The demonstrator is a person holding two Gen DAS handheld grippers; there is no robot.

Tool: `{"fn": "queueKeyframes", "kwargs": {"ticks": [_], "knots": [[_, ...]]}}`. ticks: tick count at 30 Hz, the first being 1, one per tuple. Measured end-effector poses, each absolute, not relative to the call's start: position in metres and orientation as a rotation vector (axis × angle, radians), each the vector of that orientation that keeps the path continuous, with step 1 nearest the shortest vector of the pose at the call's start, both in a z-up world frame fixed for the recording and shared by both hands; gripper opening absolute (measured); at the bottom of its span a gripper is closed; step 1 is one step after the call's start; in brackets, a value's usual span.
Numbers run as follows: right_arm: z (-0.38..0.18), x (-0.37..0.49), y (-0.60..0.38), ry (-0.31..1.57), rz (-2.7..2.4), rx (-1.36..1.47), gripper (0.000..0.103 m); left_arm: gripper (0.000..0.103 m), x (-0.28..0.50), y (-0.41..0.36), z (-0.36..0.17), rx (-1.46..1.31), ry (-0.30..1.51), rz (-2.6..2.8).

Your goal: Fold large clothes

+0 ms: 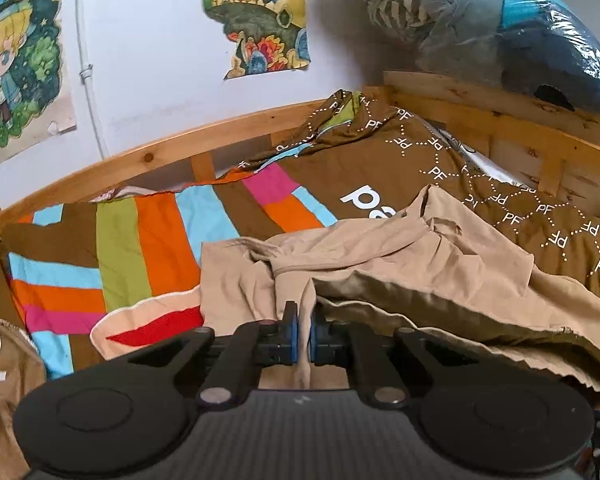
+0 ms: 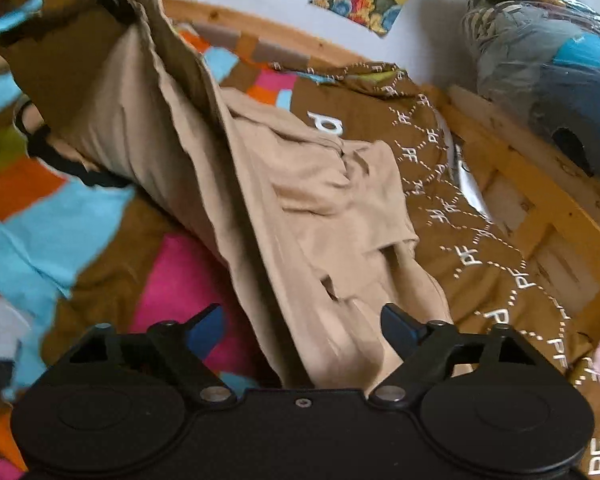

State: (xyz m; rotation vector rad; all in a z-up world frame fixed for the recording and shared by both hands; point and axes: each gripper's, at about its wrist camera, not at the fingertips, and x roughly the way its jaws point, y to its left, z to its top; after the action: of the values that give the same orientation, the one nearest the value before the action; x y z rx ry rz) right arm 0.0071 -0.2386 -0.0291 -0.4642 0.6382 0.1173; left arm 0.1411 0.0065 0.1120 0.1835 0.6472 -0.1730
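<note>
Tan garment lies crumpled across the near right of the bed, over its striped and brown covers, one edge lifted toward the left. The left hand-held gripper is clamped on a bunched fold of that cloth, while the right hand-held gripper hangs spread wide above the near edge, holding nothing. Folding looks barely begun: no neat crease shows, and the cloth wants spreading flat first, by the wooden bed frame.
</note>
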Motion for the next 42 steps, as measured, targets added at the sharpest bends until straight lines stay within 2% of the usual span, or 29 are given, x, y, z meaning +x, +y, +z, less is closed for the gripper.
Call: {"fn": "queueKeyframes", "kwargs": {"ticks": [3,4,5,6,7,11,17,21,24,25,26,29,36,42], "knots": [[-0.02,0.005,-0.249,0.607,0.05,-0.463,0.073,0.005,0.129,0.015,0.107,0.203,0.641,-0.17],[-0.014,0.005,-0.254,0.603,0.046,-0.457,0.063,0.006,0.122,0.017,0.106,0.211,0.638,-0.171],[-0.01,0.006,-0.259,0.607,0.055,-0.454,0.041,0.006,0.113,0.02,0.104,0.224,0.635,-0.175],[-0.005,0.008,-0.262,0.628,0.074,-0.458,0.03,0.006,0.104,0.021,0.103,0.242,0.632,-0.183],[-0.002,0.009,-0.263,0.644,0.106,-0.491,0.023,0.006,0.095,0.023,0.101,0.264,0.626,-0.19],[0.007,0.002,-0.269,0.659,0.202,-0.675,0.026,0.011,0.058,0.027,0.087,0.331,0.632,-0.189],[0.004,-0.01,-0.287,0.725,0.246,-0.708,0.028,0.023,0.01,0.04,0.046,0.391,0.725,-0.156],[-0.004,-0.01,-0.291,0.773,0.269,-0.667,0.027,0.026,-0.011,0.044,0.029,0.477,0.749,-0.098],[-0.008,-0.01,-0.29,0.786,0.276,-0.653,0.016,0.029,-0.013,0.044,0.025,0.493,0.772,-0.099],[-0.008,-0.011,-0.29,0.785,0.275,-0.636,0.01,0.029,-0.013,0.043,0.023,0.517,0.774,-0.094],[-0.008,-0.013,-0.29,0.781,0.273,-0.621,0.007,0.027,-0.014,0.044,0.021,0.53,0.773,-0.089],[-0.002,-0.02,-0.29,0.728,0.256,-0.613,0.004,0.002,-0.014,0.049,0.026,0.494,0.763,-0.116],[0.03,-0.044,-0.285,0.559,0.176,-0.648,0.0,0.001,-0.023,0.059,0.069,0.395,0.587,-0.092],[0.056,-0.062,-0.284,0.492,0.128,-0.643,0.0,0.001,-0.036,0.068,0.099,0.357,0.523,-0.11]]}}
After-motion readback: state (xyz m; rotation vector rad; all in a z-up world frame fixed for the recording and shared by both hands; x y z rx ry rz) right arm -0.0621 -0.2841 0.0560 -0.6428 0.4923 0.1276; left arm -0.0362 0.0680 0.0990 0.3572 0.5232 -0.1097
